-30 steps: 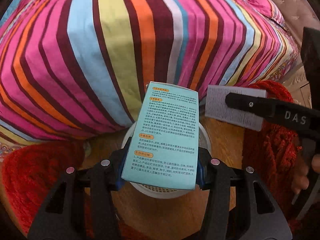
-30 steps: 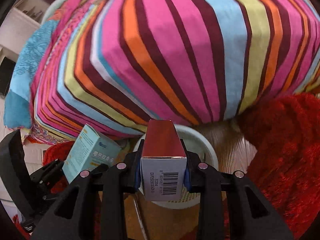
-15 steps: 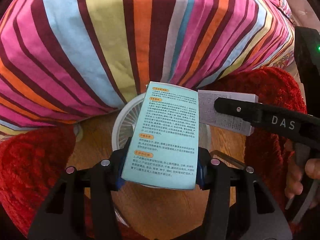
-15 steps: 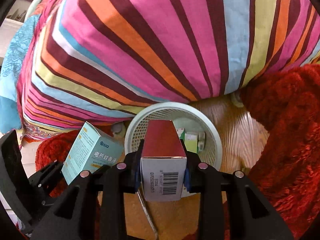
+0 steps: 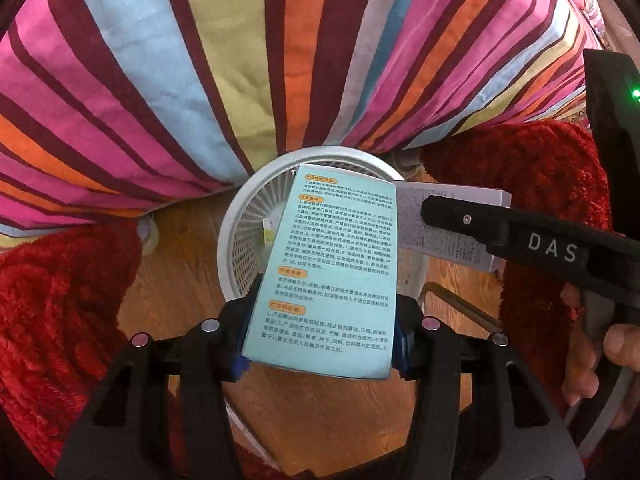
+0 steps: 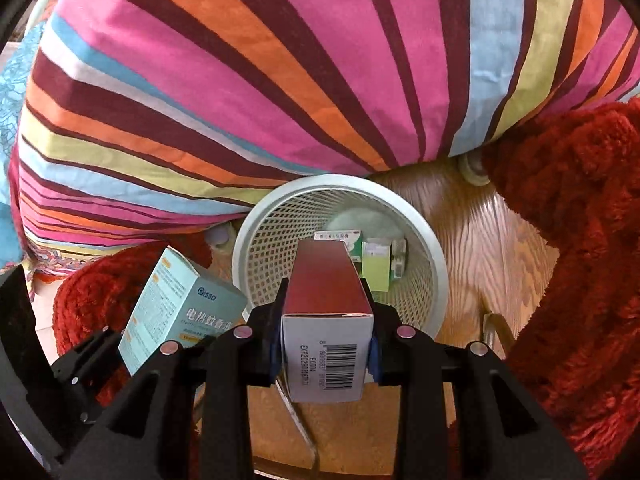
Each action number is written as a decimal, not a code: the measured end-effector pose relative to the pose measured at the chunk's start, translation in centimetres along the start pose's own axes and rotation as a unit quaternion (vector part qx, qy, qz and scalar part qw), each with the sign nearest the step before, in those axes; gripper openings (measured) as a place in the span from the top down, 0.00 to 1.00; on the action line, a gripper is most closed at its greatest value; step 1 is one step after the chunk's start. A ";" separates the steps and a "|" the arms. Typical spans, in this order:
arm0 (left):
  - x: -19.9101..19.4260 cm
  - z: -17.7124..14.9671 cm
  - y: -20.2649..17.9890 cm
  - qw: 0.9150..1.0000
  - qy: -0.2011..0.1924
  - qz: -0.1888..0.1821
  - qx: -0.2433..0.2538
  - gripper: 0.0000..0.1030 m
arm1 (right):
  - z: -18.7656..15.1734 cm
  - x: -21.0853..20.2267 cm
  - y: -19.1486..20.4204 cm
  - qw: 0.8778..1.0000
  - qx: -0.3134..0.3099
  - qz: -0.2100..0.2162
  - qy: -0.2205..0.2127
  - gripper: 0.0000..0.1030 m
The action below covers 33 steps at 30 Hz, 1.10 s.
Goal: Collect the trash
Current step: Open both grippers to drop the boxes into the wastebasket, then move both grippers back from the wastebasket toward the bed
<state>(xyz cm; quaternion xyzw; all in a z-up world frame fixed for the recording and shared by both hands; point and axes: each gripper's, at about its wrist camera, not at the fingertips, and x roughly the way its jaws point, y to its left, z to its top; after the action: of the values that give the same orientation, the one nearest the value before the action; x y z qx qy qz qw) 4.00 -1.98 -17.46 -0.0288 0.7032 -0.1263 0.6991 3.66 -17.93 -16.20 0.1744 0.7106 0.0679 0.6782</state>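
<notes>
Both boxes hang over the white bin, ready to drop. The left hand-held gripper clamps a teal box; the right hand-held gripper is closed on a red box. Next, I judge: open both jaws once each box clears the rim.

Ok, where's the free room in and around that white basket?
Bare wood floor between the white basket and the right-hand red rug. Inside, the near mesh is clear; small boxes crowd the far side. The striped bedspread overhangs its back rim.
</notes>
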 end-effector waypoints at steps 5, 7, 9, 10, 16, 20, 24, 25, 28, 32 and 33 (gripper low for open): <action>0.0 0.1 0.0 1.000 0.010 0.000 -0.006 0.48 | 0.1 0.8 0.1 1.000 0.002 -0.008 0.013 0.70; 0.0 0.1 0.1 1.000 0.016 -0.003 -0.012 0.47 | 0.2 1.1 0.2 1.000 0.002 -0.012 0.015 0.69; 0.3 0.1 0.4 1.000 0.024 0.006 -0.018 0.25 | 0.3 1.6 0.2 1.000 0.003 -0.009 0.024 0.51; 0.5 0.1 0.5 0.999 0.027 0.009 -0.023 0.23 | 0.3 1.8 0.2 1.000 0.004 -0.009 0.027 0.29; 0.6 0.1 1.1 0.999 0.028 0.008 -0.035 0.22 | 0.5 1.0 -0.7 0.999 0.027 -0.003 0.017 0.22; 0.3 0.1 1.5 0.999 0.023 0.008 -0.043 0.22 | 0.6 1.0 -1.1 0.999 0.040 0.002 0.020 0.22; 0.2 0.1 2.2 0.998 0.017 0.009 -0.062 0.23 | 0.6 0.7 -0.8 0.999 0.033 0.003 0.019 0.22; 0.0 0.1 2.3 0.998 0.014 0.009 -0.066 0.23 | 0.6 0.7 -0.8 0.999 0.031 0.003 0.018 0.22; -0.3 0.0 2.5 0.998 0.008 0.010 -0.069 0.23 | 0.6 0.8 -0.6 0.999 0.027 0.007 0.018 0.22; -0.5 0.0 2.3 0.998 0.002 0.017 -0.068 0.23 | 0.4 0.6 -0.8 0.999 0.027 0.010 0.019 0.22; -0.6 -0.1 2.4 0.997 0.001 0.020 -0.069 0.22 | 0.4 0.6 -0.9 0.999 0.028 0.010 0.017 0.22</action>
<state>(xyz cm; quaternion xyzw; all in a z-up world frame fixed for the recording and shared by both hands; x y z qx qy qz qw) 4.28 0.44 -17.41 -0.0633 0.7110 -0.0637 0.6974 3.92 -18.59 -17.05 0.1992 0.7218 0.0579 0.6602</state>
